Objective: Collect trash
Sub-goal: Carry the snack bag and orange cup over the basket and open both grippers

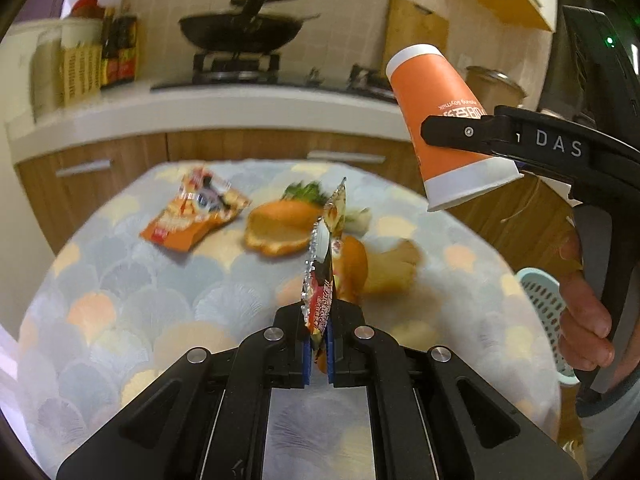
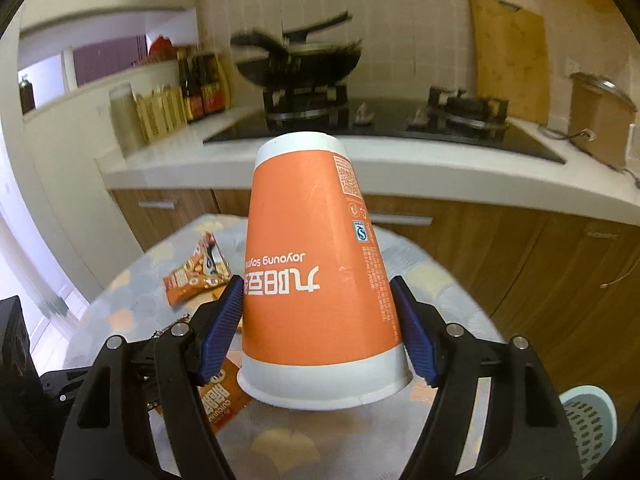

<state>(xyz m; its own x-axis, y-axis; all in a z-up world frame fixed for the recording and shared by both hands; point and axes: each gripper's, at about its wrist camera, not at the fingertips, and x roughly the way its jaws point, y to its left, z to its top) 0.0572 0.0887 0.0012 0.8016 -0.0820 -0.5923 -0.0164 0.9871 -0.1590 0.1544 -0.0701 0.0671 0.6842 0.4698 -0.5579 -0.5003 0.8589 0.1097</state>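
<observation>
The left tongs (image 1: 319, 344) are clenched on a crinkled foil snack wrapper with red and yellow print (image 1: 322, 276), which stands on edge above the round surface under its pastel scallop-patterned cloth (image 1: 120, 300). The right tongs (image 2: 320, 328) grasp an upside-down orange paper cup with white bands (image 2: 316, 264), blue pads pressing its sides near the wide rim, and in the left wrist view the cup hangs clear of the surface, tilted. A pale blue perforated plastic basket (image 1: 548, 312) shows low at the right edge, beside the person's hand (image 1: 584, 304) on the right handle; it looks like the place for the trash. To do this carry well, I would keep both grips firm, since a paper cup held near its rim can slip or crush, and bring each piece right over the basket's mouth before letting go. An orange snack packet (image 1: 192, 216), orange peel (image 1: 280, 228) and other scraps lie on the cloth, so more trips remain. The views are blurred, so steady travel matters.
</observation>
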